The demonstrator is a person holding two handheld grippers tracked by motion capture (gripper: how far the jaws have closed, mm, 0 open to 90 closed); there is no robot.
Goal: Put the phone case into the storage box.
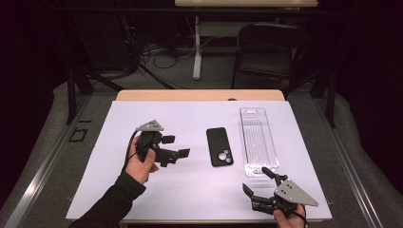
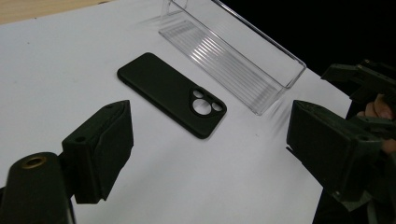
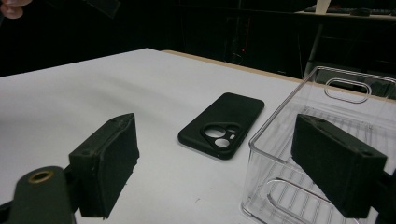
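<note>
1. Since the white-covered bench [image 1: 142, 199] carries all the work, read it first: from its middle the clear plastic tray [image 1: 258, 142] lies at about three o'clock, long side running away from the person, with nothing inside it.
2. While the black phone case [image 1: 219, 147] lies flat near the middle, just beside the tray but apart from it, its camera cut-outs sit at its six o'clock end.
3. From the case, the left claw [image 1: 179, 146] stands at nine o'clock, jaws wide, nothing between them, pointed toward the case.
4. Meanwhile the right claw [image 1: 259, 182] waits at about five o'clock from the case, near the tray's near end, jaws also spread and gripping nothing.
5. To take the case well, I judge the left claw should come in low, straddle a long edge and close gently, since the thin shell may slide on the smooth cover.
</note>
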